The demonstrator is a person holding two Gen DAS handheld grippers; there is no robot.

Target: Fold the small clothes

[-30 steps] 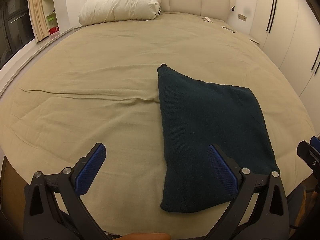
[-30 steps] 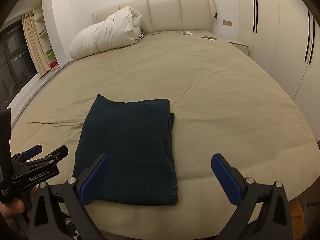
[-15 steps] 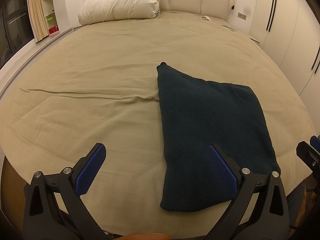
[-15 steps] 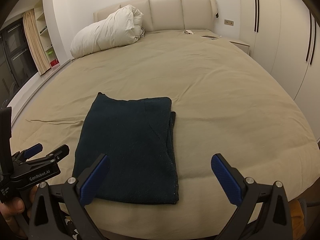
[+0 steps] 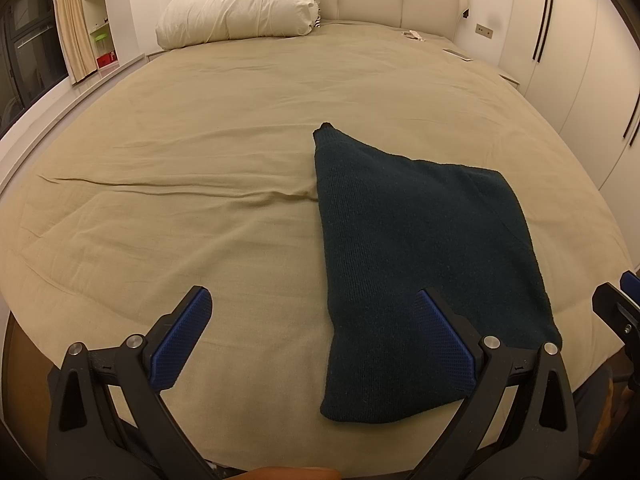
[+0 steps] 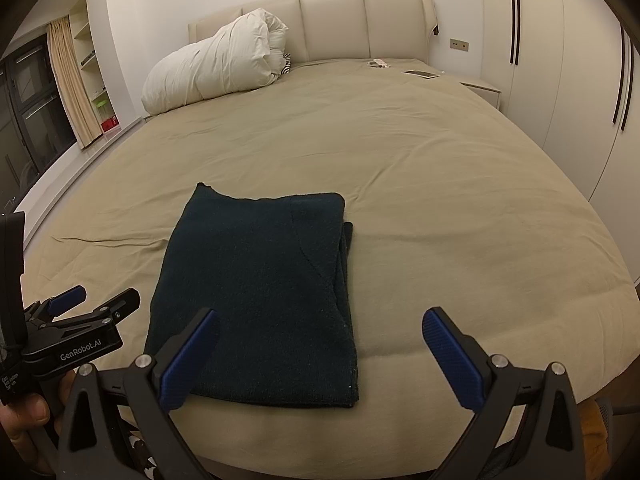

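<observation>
Beige bedding (image 6: 420, 184) covered the wide bed in front of you, with a rolled white duvet (image 6: 216, 68) against the padded headboard (image 6: 332, 24) far beyond both tongs. Your left gripper (image 5: 312, 332) was spread wide and held nothing, its blue pads (image 5: 180, 344) hovering over the near edge of the bed. The folded dark green knit garment (image 5: 420, 264) lay flat on the sheet, ahead of the left tongs and off to their right; the right-hand finger overlapped the garment's near corner in that view, though contact could not be told. Your right gripper (image 6: 320, 352) was also spread wide and empty. From it, the garment lay ahead and to the left, its near edge just beyond the left pad (image 6: 188, 364). Bare sheet stretched ahead of the right pad. A long crease (image 5: 172, 192) ran leftward from the garment.
</observation>
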